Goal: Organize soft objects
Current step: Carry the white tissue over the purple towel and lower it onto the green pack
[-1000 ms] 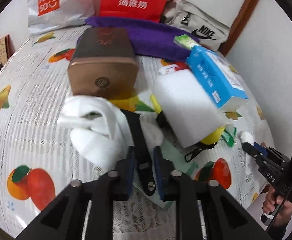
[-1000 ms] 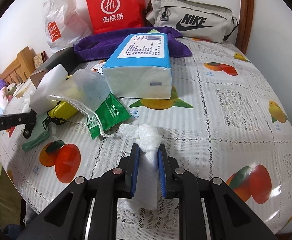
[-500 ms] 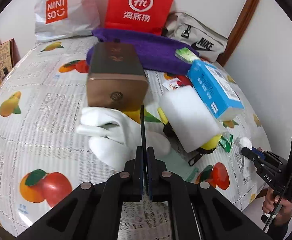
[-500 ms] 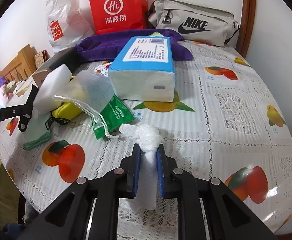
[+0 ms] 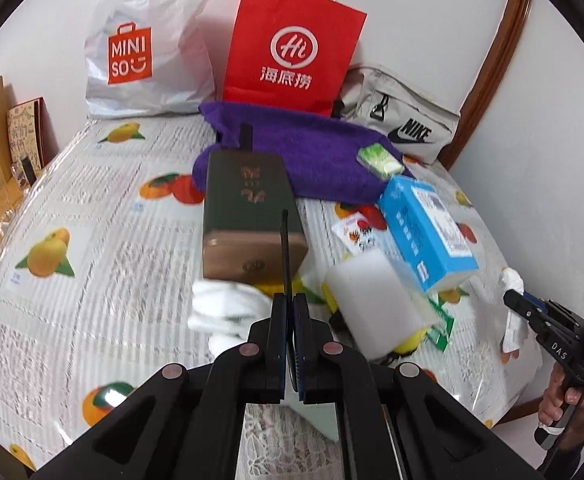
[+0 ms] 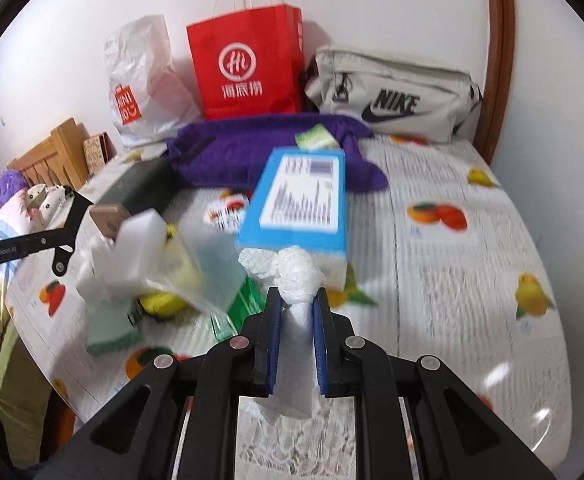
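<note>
both grippers up off the table, each with something pinched

left gripper (image 5: 290, 300) is clamped right down on a thin black strap (image 5: 284, 248) that sticks up between its jaws, with the white socks (image 5: 228, 306) lying on the tablecloth (image 5: 92, 240) just ahead and the brown box (image 5: 252, 224) behind them. right gripper (image 6: 296, 300) is squeezing a knotted white tissue wad (image 6: 292, 268), and it looks held clear of the cloth, in front of the blue tissue pack (image 6: 303, 200). my take for doing this bit well: keep both grips firm, carry the soft stuff slow and high enough to miss the white sponge (image 6: 140, 240) and the plastic bag (image 6: 208, 264), and don't let the strap drag anything along. can't tell what's on its far end.
</note>
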Demonstrator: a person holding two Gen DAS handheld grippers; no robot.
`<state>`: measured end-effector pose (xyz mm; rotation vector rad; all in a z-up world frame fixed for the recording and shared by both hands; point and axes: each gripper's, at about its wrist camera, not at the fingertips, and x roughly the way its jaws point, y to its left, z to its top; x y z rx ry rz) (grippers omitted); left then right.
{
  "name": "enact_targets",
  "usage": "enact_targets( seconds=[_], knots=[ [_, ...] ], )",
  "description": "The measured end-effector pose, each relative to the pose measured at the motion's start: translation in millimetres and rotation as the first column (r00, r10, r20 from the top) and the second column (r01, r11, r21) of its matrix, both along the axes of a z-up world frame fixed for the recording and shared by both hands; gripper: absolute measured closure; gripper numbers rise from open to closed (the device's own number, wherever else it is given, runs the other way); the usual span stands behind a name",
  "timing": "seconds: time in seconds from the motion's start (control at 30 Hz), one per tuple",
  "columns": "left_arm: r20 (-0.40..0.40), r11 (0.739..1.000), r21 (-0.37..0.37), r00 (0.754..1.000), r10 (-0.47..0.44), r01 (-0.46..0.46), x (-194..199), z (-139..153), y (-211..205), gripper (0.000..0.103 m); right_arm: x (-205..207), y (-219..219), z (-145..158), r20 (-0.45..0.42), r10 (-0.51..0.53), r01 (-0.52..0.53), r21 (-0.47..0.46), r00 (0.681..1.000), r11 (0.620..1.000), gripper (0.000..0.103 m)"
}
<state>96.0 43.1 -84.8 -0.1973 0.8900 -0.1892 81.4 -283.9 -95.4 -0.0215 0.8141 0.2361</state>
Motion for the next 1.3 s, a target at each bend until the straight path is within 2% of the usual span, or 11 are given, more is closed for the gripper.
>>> enact_targets(
  seconds=[0.27,0.47,0.73,1.03,1.3],
  knots=[
    [0.024,1.0,0.013,1.0,0.01,-0.01,28,21,-1,0.099,36,11,35,0.05,0.036,-0.036,0.006,0.998,0.999,0.088],
    [0.038,0.999,0.023,0.999,0.021,-0.022,51,33,0,0.099,63,23,49,0.071,0.075,-0.076,0.012,0.995,0.997,0.088],
    [0.04,0.999,0.036,0.999,0.037,-0.038,83,40,4,0.099,100,30,58,0.07,0.078,-0.081,0.044,0.994,0.996,0.088],
    [0.023,0.999,0.036,0.999,0.037,-0.038,128,37,5,0.099,156,38,61,0.074,0.075,-0.078,0.033,0.994,0.996,0.088],
    [0.001,0.999,0.042,0.999,0.034,-0.034,169,29,4,0.099,207,44,50,0.053,0.076,-0.078,0.034,0.996,0.996,0.088]
  ],
)
